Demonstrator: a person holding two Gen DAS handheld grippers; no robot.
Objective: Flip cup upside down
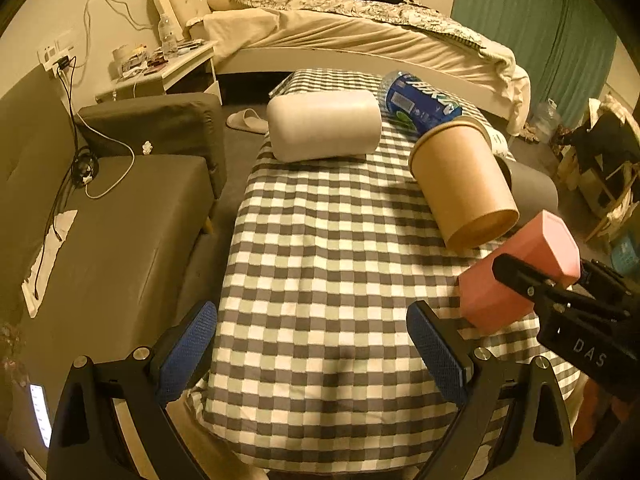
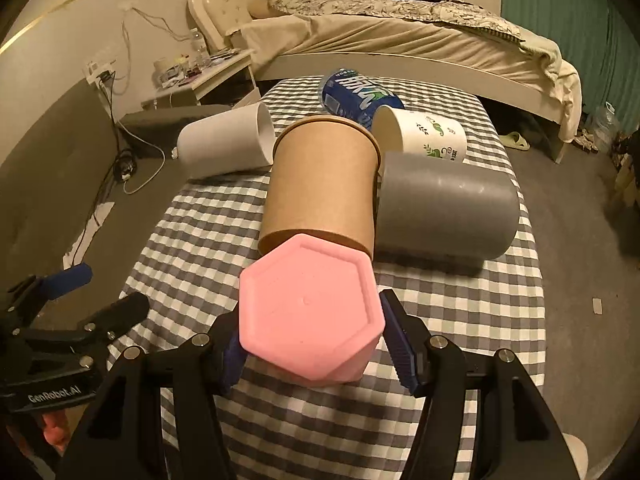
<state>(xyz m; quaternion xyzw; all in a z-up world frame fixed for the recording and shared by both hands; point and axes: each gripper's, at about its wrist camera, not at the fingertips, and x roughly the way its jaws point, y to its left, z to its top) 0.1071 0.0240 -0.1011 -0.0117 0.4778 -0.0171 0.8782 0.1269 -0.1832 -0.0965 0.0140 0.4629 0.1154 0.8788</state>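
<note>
Pink cup (image 2: 310,316) pinched in R gripper (image 2: 312,350), base toward cam.
L gripper (image 1: 312,356) spread, idle; I'd roll wrist slow, land rim flat on cloth (image 1: 320,240) w/o bumping brown cup (image 2: 320,184).

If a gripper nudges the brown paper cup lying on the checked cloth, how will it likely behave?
The brown paper cup lies on its side, so a sideways nudge would probably roll it, curving because it tapers. The grey cup lies close beside it and would likely stop a roll that way. It looks like thin paper, so probably light and easily dented.
</note>
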